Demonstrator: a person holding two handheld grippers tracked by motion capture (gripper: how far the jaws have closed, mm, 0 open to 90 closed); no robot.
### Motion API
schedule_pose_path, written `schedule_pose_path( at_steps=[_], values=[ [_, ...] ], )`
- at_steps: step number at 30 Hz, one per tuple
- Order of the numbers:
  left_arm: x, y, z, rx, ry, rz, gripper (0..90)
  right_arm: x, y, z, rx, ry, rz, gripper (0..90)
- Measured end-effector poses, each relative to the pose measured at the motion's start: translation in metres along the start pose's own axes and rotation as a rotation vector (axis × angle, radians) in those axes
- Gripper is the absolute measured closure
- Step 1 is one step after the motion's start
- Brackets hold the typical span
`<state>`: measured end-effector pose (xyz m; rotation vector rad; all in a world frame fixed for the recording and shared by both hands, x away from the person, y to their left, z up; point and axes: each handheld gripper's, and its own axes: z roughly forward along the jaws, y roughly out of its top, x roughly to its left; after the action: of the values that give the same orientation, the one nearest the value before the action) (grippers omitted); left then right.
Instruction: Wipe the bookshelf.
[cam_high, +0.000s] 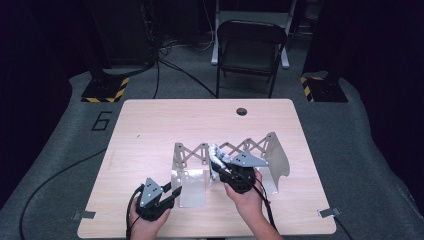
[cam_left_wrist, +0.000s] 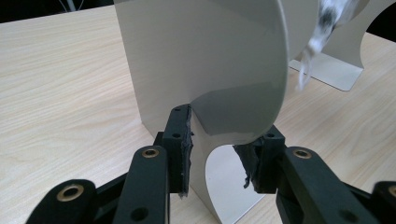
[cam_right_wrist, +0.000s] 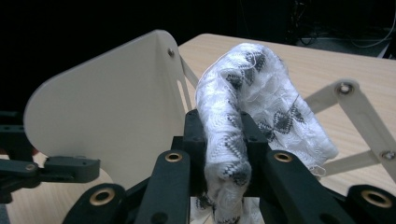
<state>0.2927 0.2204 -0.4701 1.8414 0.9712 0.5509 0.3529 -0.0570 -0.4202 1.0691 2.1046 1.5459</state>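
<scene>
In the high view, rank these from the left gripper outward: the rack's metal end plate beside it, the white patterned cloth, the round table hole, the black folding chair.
1. Metal end plate, beside the left gripper.
2. White patterned cloth, at mid-rack in the right gripper.
3. Round table hole, at the far edge.
4. Black folding chair, beyond the table.

My work surface is a light wood-grain tabletop (cam_high: 150, 130) with rounded corners and a round dark hole (cam_high: 242, 111) near its far edge. Directly on it stands an expandable metal rack (cam_high: 227, 160): two upright grey end plates with flat feet, joined by a scissor lattice. Tape tabs (cam_high: 329, 212) mark the tabletop's near corners.
</scene>
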Motion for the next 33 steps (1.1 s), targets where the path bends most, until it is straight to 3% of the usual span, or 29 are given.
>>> schedule_pose_path(
  at_steps=[5,13,15,25,29,33],
  values=[
    [0.0,0.0,0.0,0.003,-0.002,0.0,65.6,0.0,-0.01,0.004,0.028,0.009,0.001,77.5],
    [0.0,0.0,0.0,0.007,-0.003,0.003,65.6,-0.002,-0.049,0.02,0.149,0.015,0.032,77.5],
    [0.0,0.0,0.0,0.008,-0.003,0.004,65.7,0.0,-0.052,0.019,0.157,0.016,0.039,77.5],
    [0.0,0.0,0.0,0.009,-0.004,0.002,65.7,0.018,-0.019,-0.02,0.013,0.068,0.015,77.5],
    [-0.001,0.0,0.001,0.007,-0.004,-0.001,65.6,0.021,-0.025,-0.019,0.029,0.057,-0.022,77.5],
    [-0.001,-0.001,0.002,0.01,-0.005,0.004,66.5,0.017,-0.039,-0.007,0.078,0.047,-0.009,77.4]
  ],
)
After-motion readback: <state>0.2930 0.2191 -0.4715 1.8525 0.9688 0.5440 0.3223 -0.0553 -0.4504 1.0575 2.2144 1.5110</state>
